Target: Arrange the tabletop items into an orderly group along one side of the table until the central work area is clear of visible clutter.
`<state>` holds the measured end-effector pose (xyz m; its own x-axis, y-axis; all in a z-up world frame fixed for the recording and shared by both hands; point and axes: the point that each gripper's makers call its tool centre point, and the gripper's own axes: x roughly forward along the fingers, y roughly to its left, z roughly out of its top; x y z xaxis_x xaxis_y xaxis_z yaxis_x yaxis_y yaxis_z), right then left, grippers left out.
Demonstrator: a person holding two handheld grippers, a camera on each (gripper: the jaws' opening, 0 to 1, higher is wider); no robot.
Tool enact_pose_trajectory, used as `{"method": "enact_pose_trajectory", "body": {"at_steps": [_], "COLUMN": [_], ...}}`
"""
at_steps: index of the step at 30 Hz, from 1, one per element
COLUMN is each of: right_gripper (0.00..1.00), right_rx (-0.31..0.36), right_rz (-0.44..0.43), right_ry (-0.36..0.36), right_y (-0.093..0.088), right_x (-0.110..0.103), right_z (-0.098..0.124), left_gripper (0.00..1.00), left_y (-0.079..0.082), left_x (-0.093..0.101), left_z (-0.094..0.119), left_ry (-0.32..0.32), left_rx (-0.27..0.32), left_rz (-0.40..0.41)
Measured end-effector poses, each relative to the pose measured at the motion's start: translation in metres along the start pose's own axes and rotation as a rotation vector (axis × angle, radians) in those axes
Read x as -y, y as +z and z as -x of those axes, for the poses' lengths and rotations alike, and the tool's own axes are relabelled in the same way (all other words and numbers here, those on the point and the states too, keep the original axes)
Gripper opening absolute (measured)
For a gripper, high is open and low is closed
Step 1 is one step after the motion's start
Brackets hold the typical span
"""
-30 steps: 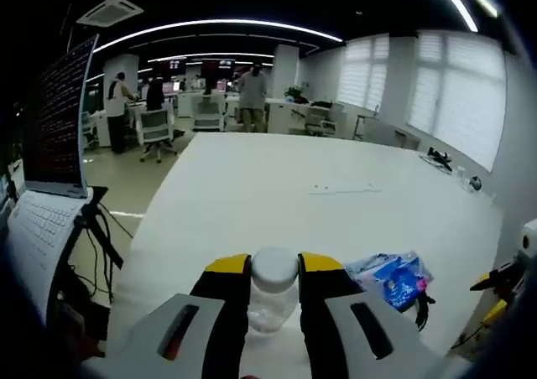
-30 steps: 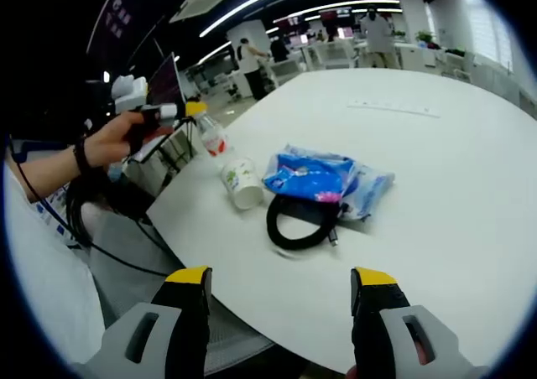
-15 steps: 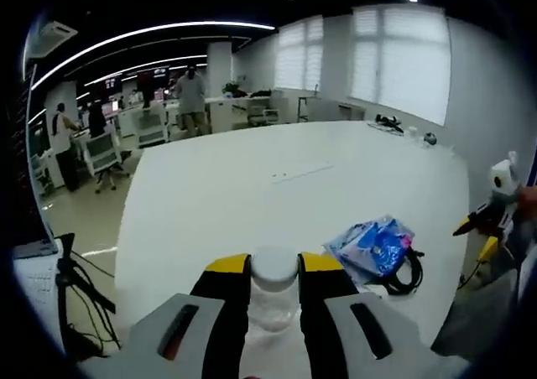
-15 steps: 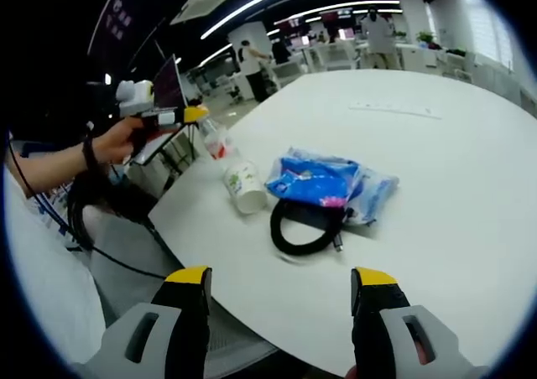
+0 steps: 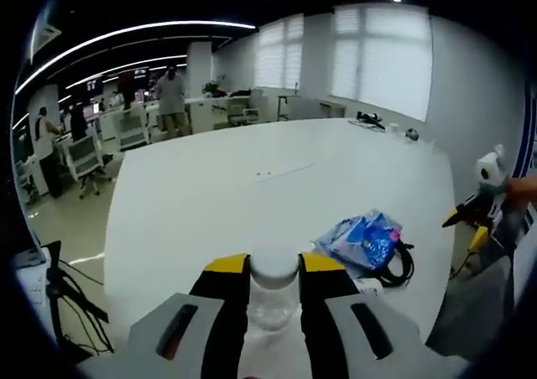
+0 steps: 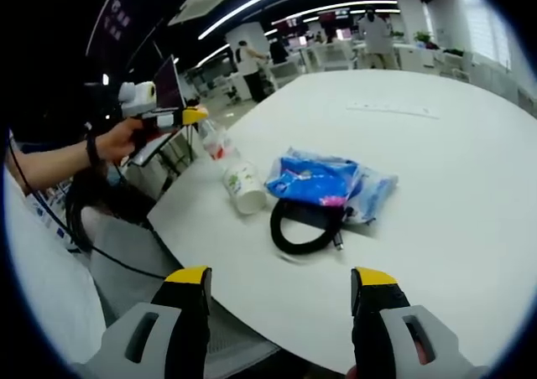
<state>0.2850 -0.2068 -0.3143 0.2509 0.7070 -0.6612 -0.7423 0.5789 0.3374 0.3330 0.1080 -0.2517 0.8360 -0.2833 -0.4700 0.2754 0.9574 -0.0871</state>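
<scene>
In the left gripper view, a clear plastic bottle (image 5: 274, 291) with a white cap is seen clamped between the yellow-tipped jaws of the left gripper (image 5: 274, 270), above the near edge of the white table (image 5: 235, 194). To its right a blue packet (image 5: 362, 241) lies on the table, touching a coiled black cable (image 5: 396, 266) beside it. The right gripper (image 5: 470, 220) is glimpsed at the far right of this view, off the table edge.

The right gripper view offers what the other does not: a paper cup (image 6: 243, 184) lying on its side just left of the blue packet (image 6: 323, 182), with the black cable (image 6: 302, 224) looped in front of the packet. The left gripper (image 6: 172, 117) is shown held in a hand (image 6: 117, 140) with the forearm extended from the left, the bottle (image 6: 214, 140) hanging tilted from its jaws above the table's corner, near the cup. The right gripper (image 6: 281, 282) is held over the near table edge, its jaws spread wide with nothing between them.
</scene>
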Motion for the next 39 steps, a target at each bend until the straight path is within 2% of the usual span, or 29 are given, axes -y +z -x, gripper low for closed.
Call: {"method": "enact_pose_trajectory", "body": {"at_steps": [8,18,27,33,39], "right_gripper": [0.69,0.69,0.69,0.68,0.68], "right_rx": [-0.002,-0.001,-0.004,-0.004,-0.002], "right_rz": [0.004,0.010,0.002,-0.006,-0.006], "right_ry": [0.005,0.012,0.008,-0.003,-0.001], "right_y": [-0.001,0.000,-0.003,-0.005,-0.002], "right_x": [-0.006,-0.008,-0.006,0.000,0.000], "right_z": [-0.003,-0.006,-0.005,0.000,-0.001], "left_gripper": [0.25,0.29,0.28,0.21,0.21], "left_y": [0.004,0.005,0.004,0.004,0.004], "left_x": [0.005,-0.006,-0.012,-0.016,-0.010], "left_z": [0.000,-0.001,0.001,0.001,0.001], "left_ry": [0.078,0.249,0.365,0.411,0.370], "left_rx": [0.046,0.086,0.109,0.114,0.107], "left_rz": [0.100,0.214,0.295,0.308,0.265]}}
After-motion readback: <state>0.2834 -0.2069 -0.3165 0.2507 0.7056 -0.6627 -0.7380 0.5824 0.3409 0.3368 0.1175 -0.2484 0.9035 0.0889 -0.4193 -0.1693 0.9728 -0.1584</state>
